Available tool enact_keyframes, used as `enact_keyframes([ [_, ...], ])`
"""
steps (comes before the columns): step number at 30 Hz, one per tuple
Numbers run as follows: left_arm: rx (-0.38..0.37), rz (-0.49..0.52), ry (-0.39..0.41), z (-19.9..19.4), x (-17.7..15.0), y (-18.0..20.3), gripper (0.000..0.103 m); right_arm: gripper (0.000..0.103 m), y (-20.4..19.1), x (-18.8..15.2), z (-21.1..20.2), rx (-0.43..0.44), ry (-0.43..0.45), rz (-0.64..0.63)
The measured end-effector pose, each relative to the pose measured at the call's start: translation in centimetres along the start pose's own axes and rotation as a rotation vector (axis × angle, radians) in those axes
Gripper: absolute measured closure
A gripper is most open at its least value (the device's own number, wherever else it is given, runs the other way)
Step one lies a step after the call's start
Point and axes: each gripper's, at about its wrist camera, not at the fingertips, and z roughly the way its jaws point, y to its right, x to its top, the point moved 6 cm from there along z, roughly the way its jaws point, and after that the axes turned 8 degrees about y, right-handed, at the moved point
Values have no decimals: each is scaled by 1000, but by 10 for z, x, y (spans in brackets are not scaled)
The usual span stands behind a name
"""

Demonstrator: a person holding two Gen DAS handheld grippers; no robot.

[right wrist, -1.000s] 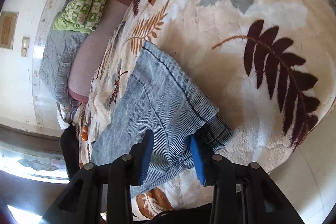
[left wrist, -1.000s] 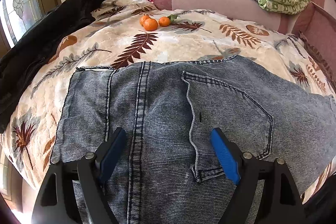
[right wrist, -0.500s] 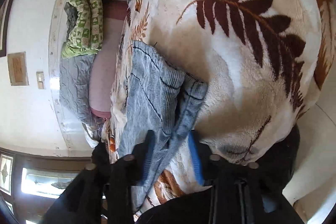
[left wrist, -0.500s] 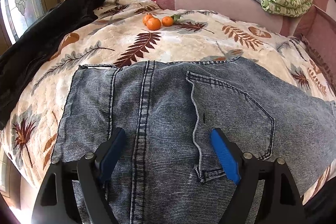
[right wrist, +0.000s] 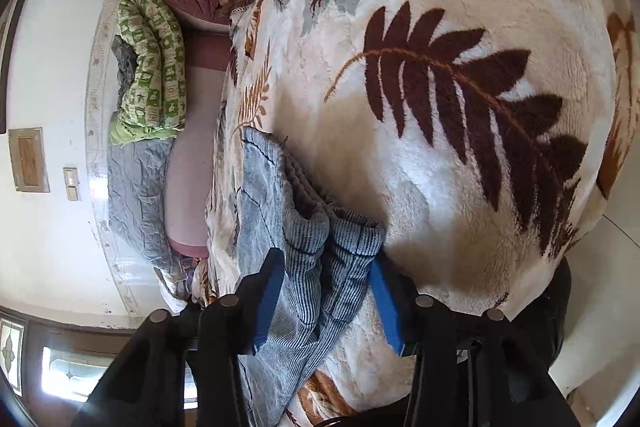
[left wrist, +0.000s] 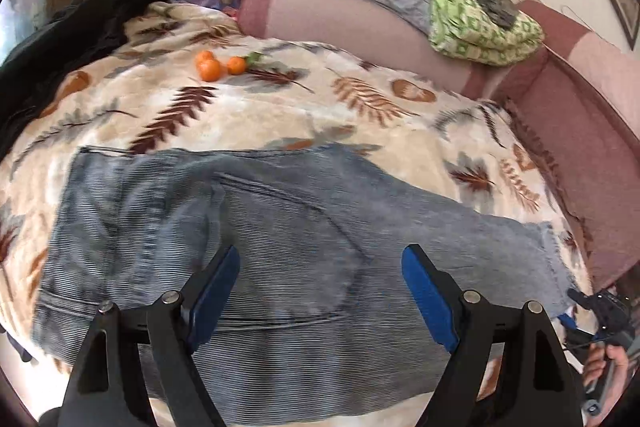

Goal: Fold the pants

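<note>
While my right gripper (right wrist: 326, 301) clasps the bunched leg hem, the jeans (left wrist: 280, 227) stretch lengthwise across the blanket (left wrist: 240, 115) toward my left gripper (left wrist: 320, 291), spread wide above the seat.

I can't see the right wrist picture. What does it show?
The right gripper has bunched blue jeans between its two blue fingers. The jeans lie on a cream blanket with brown leaf prints.
</note>
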Motion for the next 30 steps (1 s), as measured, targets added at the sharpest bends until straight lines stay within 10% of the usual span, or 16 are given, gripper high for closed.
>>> enact_keyframes([
  [7,-155,218,-165,63,-28,163,19,73,-3,-2,-6,-42,7,-83],
  [10,-29,373,-329,109,-72,182,19,77,-7,-3,-4,-74,10,-150],
  [12,38,531,-202,108,-81,191,6,77,-9,-3,-4,-86,10,-193],
  [16,-2,469,-230,93,-70,192,7,76,-8,-2,-3,-76,-6,-196],
  [19,29,423,-87,77,-44,184,7,75,-5,1,0,-55,-23,-158],
  [23,126,435,-252,128,-70,162,0,75,-6,3,3,-50,-45,-149],
  [30,121,447,-227,123,-68,166,0,89,-95,-10,-11,-90,17,-450],
])
